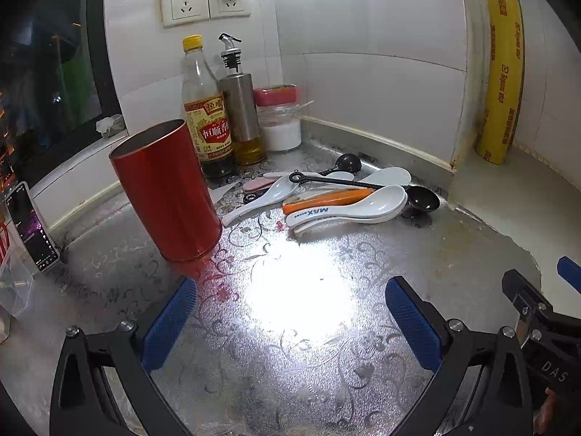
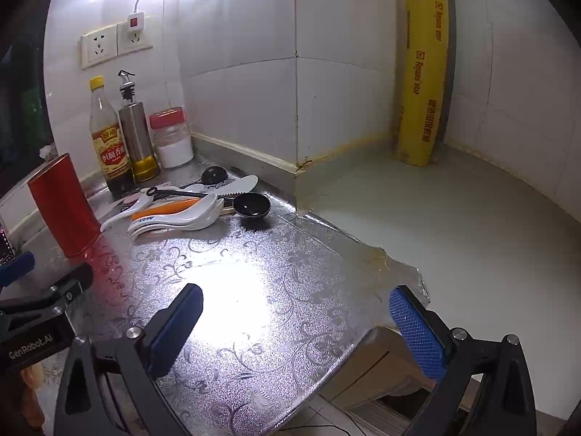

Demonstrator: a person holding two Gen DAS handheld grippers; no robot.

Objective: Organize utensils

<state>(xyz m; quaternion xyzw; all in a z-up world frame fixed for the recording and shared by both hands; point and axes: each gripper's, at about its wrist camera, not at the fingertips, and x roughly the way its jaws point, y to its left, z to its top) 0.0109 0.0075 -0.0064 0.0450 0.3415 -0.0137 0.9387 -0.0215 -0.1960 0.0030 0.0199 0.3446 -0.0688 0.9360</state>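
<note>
Utensils [image 1: 341, 200] lie in a loose heap on the foil-covered counter [image 1: 290, 345], just to the right of the red canister [image 1: 167, 192] as I see it from the left wrist. In the heap I make out white soup spoons [image 1: 377, 203], an orange-handled tool [image 1: 326, 198] resting on them, and a black measuring spoon [image 1: 423, 199] at the end farthest from the canister. Behind the canister, against the tiled wall, stand a vinegar bottle [image 1: 207, 109], a steel oil dispenser [image 1: 241, 109] and a red-lidded jar [image 1: 279, 120]. My left gripper [image 1: 290, 319] hovers in front of the canister, fingers spread wide with nothing between them. My right gripper [image 2: 296, 330] is also spread wide and empty, farther from the canister, near the counter's edge.
</note>
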